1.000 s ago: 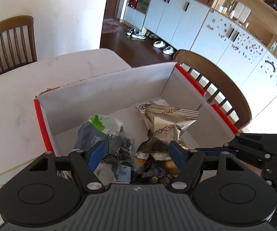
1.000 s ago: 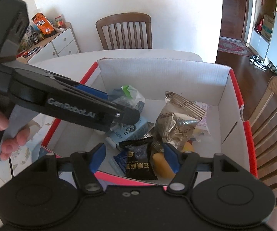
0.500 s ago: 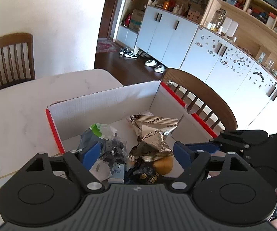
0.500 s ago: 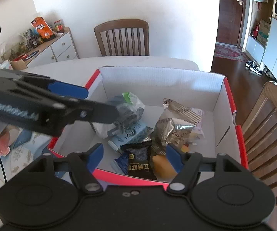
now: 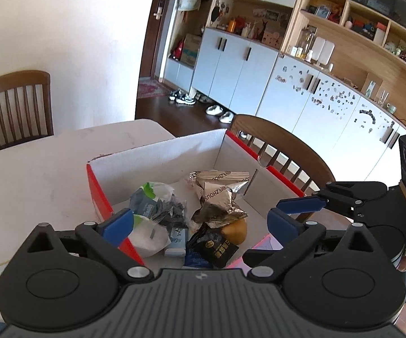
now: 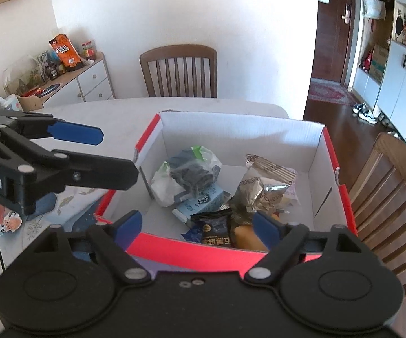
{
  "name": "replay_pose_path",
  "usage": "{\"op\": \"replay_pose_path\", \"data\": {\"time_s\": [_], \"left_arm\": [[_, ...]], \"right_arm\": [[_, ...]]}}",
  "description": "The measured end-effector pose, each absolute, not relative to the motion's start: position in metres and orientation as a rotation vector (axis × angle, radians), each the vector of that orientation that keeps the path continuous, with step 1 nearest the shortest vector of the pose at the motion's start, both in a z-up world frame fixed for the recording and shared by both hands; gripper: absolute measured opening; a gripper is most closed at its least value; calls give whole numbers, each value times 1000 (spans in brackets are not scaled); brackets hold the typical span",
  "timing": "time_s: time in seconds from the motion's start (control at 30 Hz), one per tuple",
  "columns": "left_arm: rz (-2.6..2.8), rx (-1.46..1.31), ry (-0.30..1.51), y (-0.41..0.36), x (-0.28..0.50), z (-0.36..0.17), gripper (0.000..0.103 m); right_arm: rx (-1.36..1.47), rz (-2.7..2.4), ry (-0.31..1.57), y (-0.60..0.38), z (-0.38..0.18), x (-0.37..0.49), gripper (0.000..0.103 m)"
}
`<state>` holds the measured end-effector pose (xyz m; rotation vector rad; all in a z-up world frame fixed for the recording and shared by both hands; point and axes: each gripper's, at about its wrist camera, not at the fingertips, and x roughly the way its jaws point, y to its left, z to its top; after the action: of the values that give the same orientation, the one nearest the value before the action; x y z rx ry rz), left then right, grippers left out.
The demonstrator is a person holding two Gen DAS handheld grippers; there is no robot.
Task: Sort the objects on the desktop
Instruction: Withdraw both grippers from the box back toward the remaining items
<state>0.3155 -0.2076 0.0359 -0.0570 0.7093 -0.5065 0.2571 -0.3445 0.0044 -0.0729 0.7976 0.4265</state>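
Observation:
A red-edged white cardboard box (image 6: 239, 129) (image 5: 158, 155) sits on the white table. Inside lie a gold foil snack bag (image 6: 262, 188) (image 5: 220, 194), a clear bag with dark contents (image 6: 189, 174) (image 5: 158, 211), a black snack packet (image 6: 215, 229) (image 5: 211, 249), a light blue carton (image 6: 200, 204) and a yellow item (image 5: 235, 231). My left gripper (image 5: 200, 222) is open and empty, raised at the box's near left corner; it also shows in the right wrist view (image 6: 110, 152). My right gripper (image 6: 197, 225) is open and empty above the box's near edge; it also shows in the left wrist view (image 5: 296, 211).
Wooden chairs stand behind the table (image 6: 179, 70) and at the box's right side (image 6: 389, 194). A white sideboard (image 6: 84, 84) with snacks is at the back left. Printed paper sheets (image 6: 45, 211) lie left of the box. Cabinets (image 5: 259, 64) line the far wall.
Both grippers have pulled up and back from the box, open and empty. The left one has moved off to the box's left side. The items in the box have not moved.

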Motion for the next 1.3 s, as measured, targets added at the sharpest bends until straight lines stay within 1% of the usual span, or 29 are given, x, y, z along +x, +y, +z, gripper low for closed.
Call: {"op": "replay_pose_path", "data": {"time_s": [0.1,0.27,0.5,0.77,1.3], "left_arm": [[-506,-57,688,-199,302,39,102],[-500,-68,668,-180,281,41,102],[-450,-84,643,-137,252,46,102],[-398,-97,641,-76,223,41,102],[-273,-115,670,42,187,10,102]], "right_arm": [[-91,419,776,-335,7,245,93],[-107,396,755,-315,8,228,96],[-87,384,745,-280,7,209,97],[-70,377,737,-225,2,187,97],[-83,410,757,-114,-16,155,97]]}}
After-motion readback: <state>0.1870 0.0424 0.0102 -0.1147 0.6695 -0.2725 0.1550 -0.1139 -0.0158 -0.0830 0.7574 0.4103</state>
